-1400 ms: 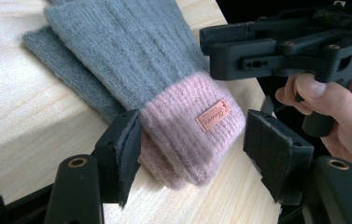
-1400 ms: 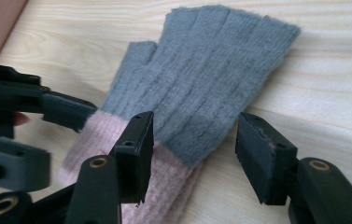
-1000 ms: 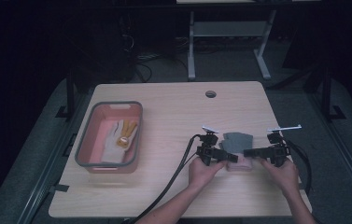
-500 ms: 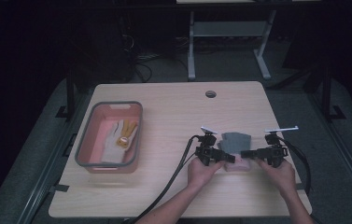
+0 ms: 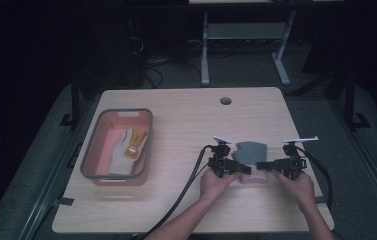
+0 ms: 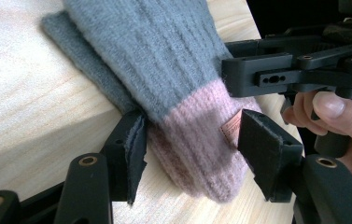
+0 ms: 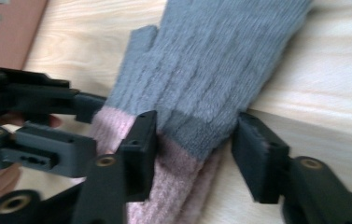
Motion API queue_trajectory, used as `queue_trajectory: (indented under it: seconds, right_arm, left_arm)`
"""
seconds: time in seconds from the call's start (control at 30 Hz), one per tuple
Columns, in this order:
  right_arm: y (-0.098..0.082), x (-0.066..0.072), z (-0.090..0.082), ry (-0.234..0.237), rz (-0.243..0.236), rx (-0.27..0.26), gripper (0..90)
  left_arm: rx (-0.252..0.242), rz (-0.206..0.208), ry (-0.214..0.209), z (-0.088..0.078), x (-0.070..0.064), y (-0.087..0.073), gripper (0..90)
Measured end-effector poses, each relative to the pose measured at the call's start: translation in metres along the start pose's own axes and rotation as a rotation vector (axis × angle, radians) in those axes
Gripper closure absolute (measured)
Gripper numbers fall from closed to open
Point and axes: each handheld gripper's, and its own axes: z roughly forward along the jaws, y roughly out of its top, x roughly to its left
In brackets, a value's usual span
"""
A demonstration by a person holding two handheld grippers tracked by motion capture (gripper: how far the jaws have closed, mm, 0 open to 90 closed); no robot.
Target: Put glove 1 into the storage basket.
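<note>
Grey glove (image 5: 251, 151) flat, fingers pointing away, pink cuff nearest.

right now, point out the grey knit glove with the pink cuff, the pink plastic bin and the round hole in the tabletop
grey knit glove with the pink cuff (image 6: 164, 56), left gripper view, grey hand part
pink plastic bin (image 5: 117, 113), high view, far rim
round hole in the tabletop (image 5: 225, 100), high view, its middle

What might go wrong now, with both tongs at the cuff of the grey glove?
1. The glove has a pink cuff lying in layers; the left tongs may catch only one layer.
2. In the right gripper view, the right tongs straddle the cuff with a gap on one side, so it may slip out.
</note>
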Motion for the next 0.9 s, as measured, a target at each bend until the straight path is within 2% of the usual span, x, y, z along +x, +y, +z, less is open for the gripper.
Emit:
queue_trajectory:
  seconds: [0.17,0.3,0.57,0.8,0.9]
  right_arm:
    - [0.0,0.0,0.001,0.016,0.014,0.006,56.4]
    - [-0.002,-0.002,0.003,0.037,0.023,-0.01,60.4]
    - [-0.005,0.0,0.001,0.058,0.013,-0.034,68.7]
    - [-0.007,0.002,-0.001,0.057,0.001,-0.04,70.4]
    - [-0.009,0.004,-0.002,0.053,-0.011,-0.048,70.7]
  left_arm:
    - [0.001,-0.012,-0.007,0.0,0.002,0.001,44.3]
    - [0.007,-0.021,-0.019,0.001,0.006,0.003,47.7]
    - [0.015,-0.02,-0.045,0.0,0.014,0.004,61.9]
    - [-0.003,-0.005,-0.05,0.0,0.013,0.004,65.4]
    - [0.001,0.015,-0.048,-0.001,0.012,0.003,65.7]
